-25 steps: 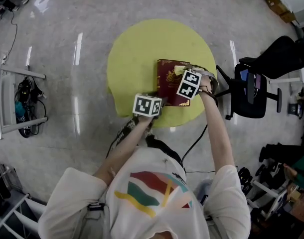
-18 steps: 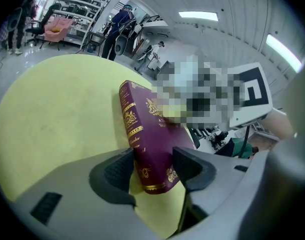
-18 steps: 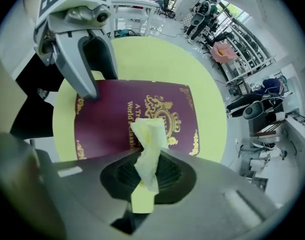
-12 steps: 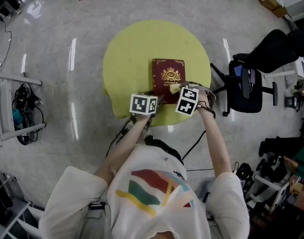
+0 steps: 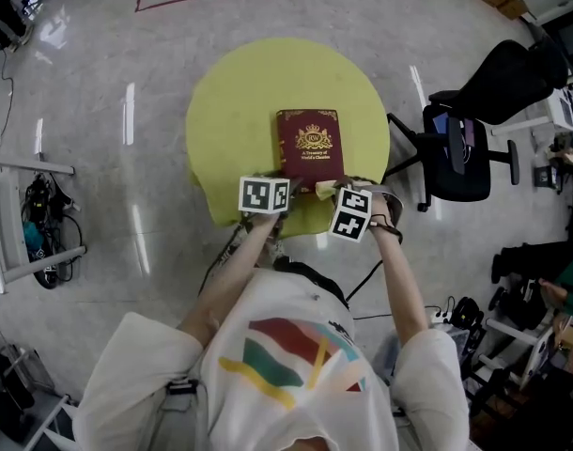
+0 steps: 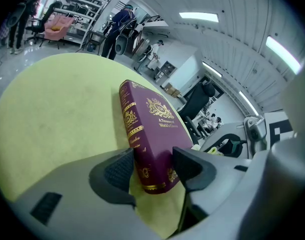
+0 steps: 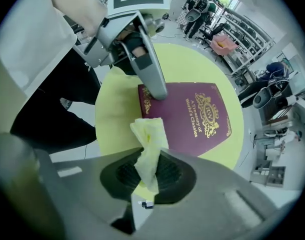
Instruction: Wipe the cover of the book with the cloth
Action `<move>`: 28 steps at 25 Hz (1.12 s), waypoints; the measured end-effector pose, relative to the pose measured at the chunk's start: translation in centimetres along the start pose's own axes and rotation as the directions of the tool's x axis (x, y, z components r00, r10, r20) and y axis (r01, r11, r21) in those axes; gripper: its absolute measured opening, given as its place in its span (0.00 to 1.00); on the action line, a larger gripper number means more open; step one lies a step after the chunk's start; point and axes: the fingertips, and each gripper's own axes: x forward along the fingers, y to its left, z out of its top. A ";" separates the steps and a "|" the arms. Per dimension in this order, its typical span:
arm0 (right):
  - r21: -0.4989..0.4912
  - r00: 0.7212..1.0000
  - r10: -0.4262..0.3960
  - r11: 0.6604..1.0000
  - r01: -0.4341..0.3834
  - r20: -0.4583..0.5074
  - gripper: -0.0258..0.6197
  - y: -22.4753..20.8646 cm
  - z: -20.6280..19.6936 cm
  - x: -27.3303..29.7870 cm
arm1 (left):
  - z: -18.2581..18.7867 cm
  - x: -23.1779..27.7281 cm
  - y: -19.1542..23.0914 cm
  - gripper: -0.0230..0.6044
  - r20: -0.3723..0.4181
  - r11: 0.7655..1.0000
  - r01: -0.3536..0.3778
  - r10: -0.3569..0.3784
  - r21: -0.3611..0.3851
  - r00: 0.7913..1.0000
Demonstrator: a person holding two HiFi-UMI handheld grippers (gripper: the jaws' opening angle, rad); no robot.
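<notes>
While the left gripper [image 6: 152, 166] pins the book [image 5: 309, 148], its fingers closed on the near spine-side corner with one finger lying on the cover, the right gripper [image 7: 148, 171] carries the cloth [image 7: 148, 144]. The right fingers are clamped on the cloth's lower end, and the free end bunches up past the tips.

The book lies flat, cover up, on the round yellow worktop [image 5: 230, 111]. Its long axis runs straight away from the person, and its near short edge sits close to the worktop's near rim.

Key relation: the cloth sits at the near short edge, roughly mid-width and just right of the left finger. I can't tell whether it touches the cover. Nearly all of the cover lies beyond the right fingers, along the long axis.

My read is that the next stroke has to push away from the body, up the length of the book. The right gripper is the one to do it, since the left is busy anchoring.

Risks as I see them:
- The left finger covers the near left corner, so that patch won't get wiped without a regrip.
- The cloth is held by one end, so it may fold under on the push.
</notes>
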 end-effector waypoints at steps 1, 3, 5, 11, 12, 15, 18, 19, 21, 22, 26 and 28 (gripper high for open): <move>0.003 1.000 0.001 1.000 -0.001 0.002 0.08 0.2 -0.1 0.0 | 0.0 0.0 0.0 0.44 -0.001 1.000 0.000 0.000 0.000 1.000; 0.010 1.000 0.008 1.000 -0.008 0.005 0.08 0.3 -0.2 0.0 | 0.0 0.1 -0.1 0.44 -0.001 1.000 -0.001 0.001 -0.001 1.000; 0.017 1.000 0.017 1.000 -0.017 0.007 0.08 0.3 -0.3 0.0 | 0.0 0.2 -0.1 0.44 -0.001 1.000 0.000 0.000 -0.002 1.000; 0.030 0.999 0.032 0.999 -0.033 0.021 0.08 0.1 -0.3 -0.1 | 0.0 0.2 -0.2 0.44 -0.015 1.000 0.016 -0.016 0.019 1.000; 0.038 0.999 0.026 0.999 -0.027 0.029 0.08 -0.1 -0.2 -0.5 | 0.0 0.1 -0.2 0.44 -0.012 1.000 0.017 -0.016 0.023 1.000; 0.065 0.997 -0.050 0.997 0.046 0.055 0.09 -2.8 0.1 -2.5 | 0.4 -0.7 -0.2 0.44 0.004 0.999 0.016 -0.016 0.042 1.000; 0.060 0.987 -0.141 0.989 0.137 0.072 0.09 -6.8 1.1 -5.0 | 1.2 -1.6 -0.2 0.44 0.030 0.999 0.021 -0.023 0.044 0.999; 0.051 0.983 -0.169 0.985 0.166 0.075 0.09 -8.2 1.5 -5.7 | 1.5 -1.9 -0.1 0.44 0.040 0.999 0.021 -0.023 0.039 0.999; 0.031 0.973 -0.218 0.976 0.217 0.078 0.09 -10.7 2.5 -6.8 | 2.0 -2.8 0.3 0.32 0.065 0.999 0.003 -0.006 0.035 0.998; 0.019 0.968 -0.239 0.971 0.238 0.078 0.09 -11.8 3.0 -7.1 | 2.2 -3.2 0.6 0.18 0.077 0.999 -0.013 0.010 0.037 0.997; -0.041 0.951 -0.303 0.951 0.305 0.064 0.09 -14.6 5.4 -7.2 | 2.2 -4.7 2.7 0.07 0.102 0.998 -0.062 0.058 0.028 0.993; -0.059 0.948 -0.312 0.947 0.316 0.062 0.09 -15.6 6.6 -6.3 | 2.0 -5.6 3.9 0.06 0.112 0.994 -0.102 0.098 0.030 0.989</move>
